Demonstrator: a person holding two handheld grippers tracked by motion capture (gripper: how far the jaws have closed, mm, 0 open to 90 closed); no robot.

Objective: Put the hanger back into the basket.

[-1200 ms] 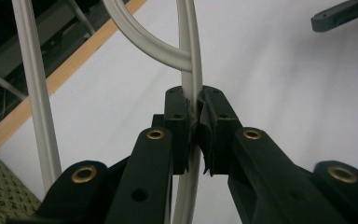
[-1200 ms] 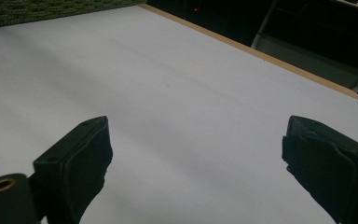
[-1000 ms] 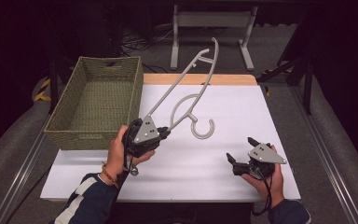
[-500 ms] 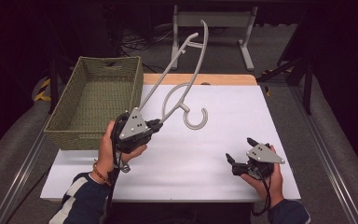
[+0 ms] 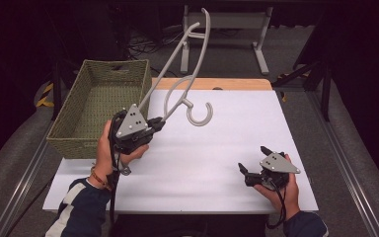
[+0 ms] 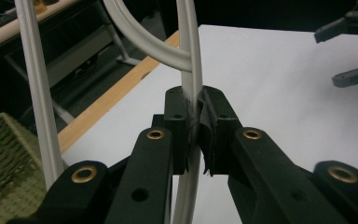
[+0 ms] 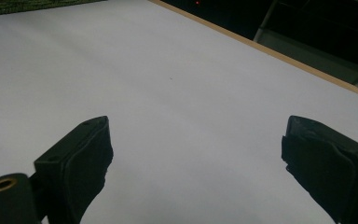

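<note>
On the white table, the basket sits at the far left, open and empty as far as I can see. Just beside it, the left gripper is clamped on one end of the grey hanger, which rises clear of the table, long axis slanting up and away, hook dangling near the gripper. The basket lies immediately left of that hand, nothing between. Well apart, the right gripper rests low with jaws spread, holding nothing.
</note>
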